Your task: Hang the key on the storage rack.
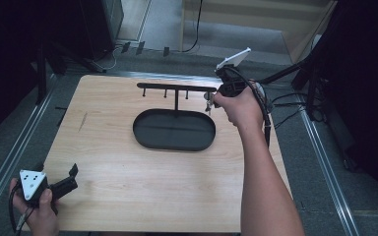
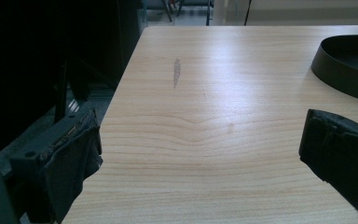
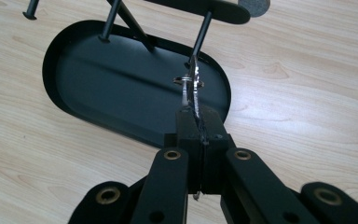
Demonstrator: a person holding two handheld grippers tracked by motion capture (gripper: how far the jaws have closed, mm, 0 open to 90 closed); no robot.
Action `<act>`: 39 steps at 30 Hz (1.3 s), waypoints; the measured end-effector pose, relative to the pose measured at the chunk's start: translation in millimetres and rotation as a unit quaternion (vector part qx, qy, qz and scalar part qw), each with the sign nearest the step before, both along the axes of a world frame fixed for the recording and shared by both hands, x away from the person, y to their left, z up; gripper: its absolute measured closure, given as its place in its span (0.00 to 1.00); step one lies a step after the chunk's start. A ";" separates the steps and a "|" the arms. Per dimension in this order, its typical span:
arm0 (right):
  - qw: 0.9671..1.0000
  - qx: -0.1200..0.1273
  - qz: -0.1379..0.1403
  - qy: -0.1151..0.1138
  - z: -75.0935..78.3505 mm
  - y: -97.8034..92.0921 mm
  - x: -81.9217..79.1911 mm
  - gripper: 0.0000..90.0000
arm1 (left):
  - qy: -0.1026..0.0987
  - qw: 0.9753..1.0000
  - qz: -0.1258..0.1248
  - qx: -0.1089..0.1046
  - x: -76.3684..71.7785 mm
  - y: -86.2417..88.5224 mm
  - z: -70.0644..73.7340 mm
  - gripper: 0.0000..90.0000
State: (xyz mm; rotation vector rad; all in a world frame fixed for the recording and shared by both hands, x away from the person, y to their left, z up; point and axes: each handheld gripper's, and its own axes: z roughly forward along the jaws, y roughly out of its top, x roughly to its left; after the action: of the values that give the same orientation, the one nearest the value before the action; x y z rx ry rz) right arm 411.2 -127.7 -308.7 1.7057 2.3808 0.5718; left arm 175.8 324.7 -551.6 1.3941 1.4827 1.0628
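R gripper [image 3: 196, 122] clenched on flat silver metal key [image 3: 195, 88] | key at far-right peg of black T-shaped metal rack [image 1: 176, 88] | I ease its ring [image 3: 183, 80] over peg slowly | L gripper [image 1: 68, 179] released, idle near-left.

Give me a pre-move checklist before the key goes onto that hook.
1. Right gripper shut firmly on the key: ok, jaws closed with the blade between them.
2. Key ring close to the rightmost peg of the black rack: ok.
3. Ring already over the peg tip: cannot tell.
4. Black oval tray under the pegs to catch a drop: ok.
5. Left gripper out of the way: ok, open near the table's near left corner.
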 end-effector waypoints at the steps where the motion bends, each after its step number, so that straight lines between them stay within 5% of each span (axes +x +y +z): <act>1: 1.000 0.000 -0.002 -0.001 0.4 1.3 0.5 0.99 | 0.000 1.000 0.000 0.000 0.0 0.0 0.0 0.00; 30: 0.999 -0.023 -0.020 -0.011 -1.9 9.1 14.1 0.99 | 0.002 1.000 -0.003 0.000 1.6 0.1 -0.1 0.00; 39: 0.998 -0.042 -0.032 -0.026 -8.5 0.1 14.5 0.87 | 0.002 1.000 -0.003 0.000 1.5 -0.1 -0.1 0.00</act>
State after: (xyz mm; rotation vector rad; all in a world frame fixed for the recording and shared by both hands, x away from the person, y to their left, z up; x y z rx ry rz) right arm 425.7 -127.6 -317.2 1.7043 2.2717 0.4940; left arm 177.3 324.6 -551.8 1.4000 1.4810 1.0572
